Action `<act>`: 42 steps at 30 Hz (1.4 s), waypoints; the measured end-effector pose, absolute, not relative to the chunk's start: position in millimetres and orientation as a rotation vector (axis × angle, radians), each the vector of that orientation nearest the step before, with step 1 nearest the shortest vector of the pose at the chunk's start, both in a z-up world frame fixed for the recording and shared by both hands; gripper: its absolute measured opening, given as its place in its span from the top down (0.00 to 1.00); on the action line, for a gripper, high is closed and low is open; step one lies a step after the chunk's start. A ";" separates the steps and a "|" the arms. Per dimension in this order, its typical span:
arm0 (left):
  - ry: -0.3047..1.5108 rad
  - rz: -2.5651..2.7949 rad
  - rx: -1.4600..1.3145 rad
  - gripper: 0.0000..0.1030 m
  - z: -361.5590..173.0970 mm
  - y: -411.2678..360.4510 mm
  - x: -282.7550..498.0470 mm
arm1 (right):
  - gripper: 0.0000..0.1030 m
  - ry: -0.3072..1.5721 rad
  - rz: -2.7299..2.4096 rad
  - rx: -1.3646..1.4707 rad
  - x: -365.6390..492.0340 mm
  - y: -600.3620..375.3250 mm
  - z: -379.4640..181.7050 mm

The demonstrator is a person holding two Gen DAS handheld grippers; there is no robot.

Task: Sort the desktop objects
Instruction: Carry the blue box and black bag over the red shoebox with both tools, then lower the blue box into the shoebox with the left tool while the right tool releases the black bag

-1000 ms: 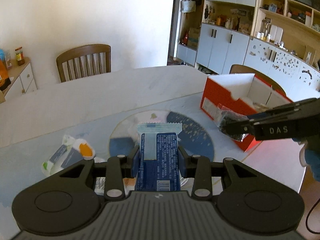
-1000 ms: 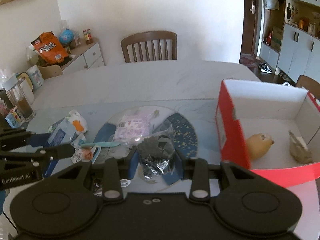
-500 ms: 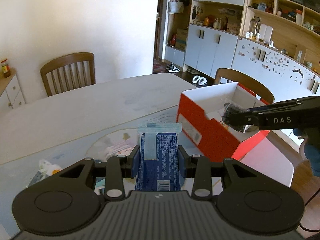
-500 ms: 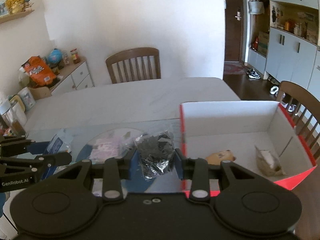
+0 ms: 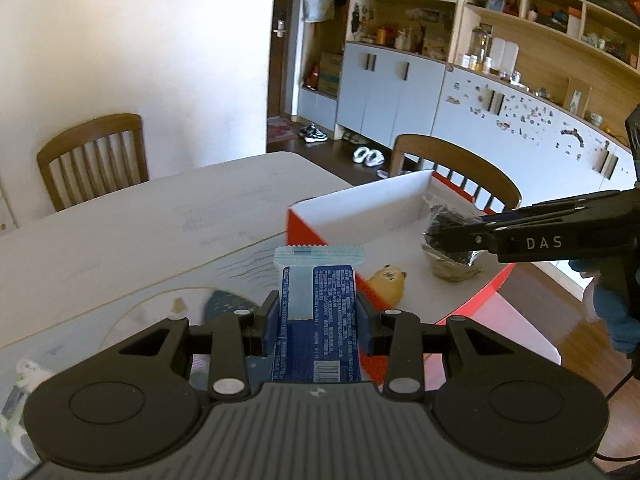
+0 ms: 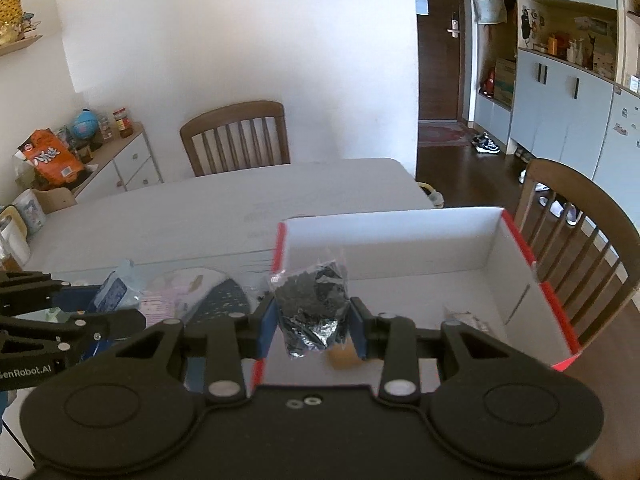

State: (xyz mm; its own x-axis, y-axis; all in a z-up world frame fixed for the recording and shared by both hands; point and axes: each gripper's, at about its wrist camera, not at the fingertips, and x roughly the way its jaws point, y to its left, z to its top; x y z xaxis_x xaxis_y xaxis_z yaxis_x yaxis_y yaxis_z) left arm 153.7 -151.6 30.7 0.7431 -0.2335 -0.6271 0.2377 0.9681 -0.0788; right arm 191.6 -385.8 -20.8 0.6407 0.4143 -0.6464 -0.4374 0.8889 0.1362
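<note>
Left tool (image 5: 316,316) around blue printed packet (image 5: 316,320) with crimped pale top edge

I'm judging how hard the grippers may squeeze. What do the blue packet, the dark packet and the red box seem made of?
Blue packet: thin glossy plastic film, judging by its crimped, serrated end seal. Dark packet: clear crinkly plastic over dark granules; the sheen suggests film. Red box: probably matte cardboard, with flat, thin folded walls.

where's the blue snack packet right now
The blue snack packet is clamped in the left gripper, centre of the left wrist view, held over the near wall of the red box.
</note>
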 end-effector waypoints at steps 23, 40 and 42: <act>0.769 -0.282 0.152 0.65 0.0 -252.9 251.6 | 0.68 0.791 0.479 -0.062 245.9 -449.1 -49.3; 0.957 -0.271 0.203 0.64 -50.6 -282.5 343.1 | 0.68 0.853 0.516 -0.059 257.8 -462.6 -74.5; 0.979 -0.273 0.227 0.64 -55.8 -287.4 349.4 | 0.68 0.859 0.516 -0.059 258.8 -463.3 -76.3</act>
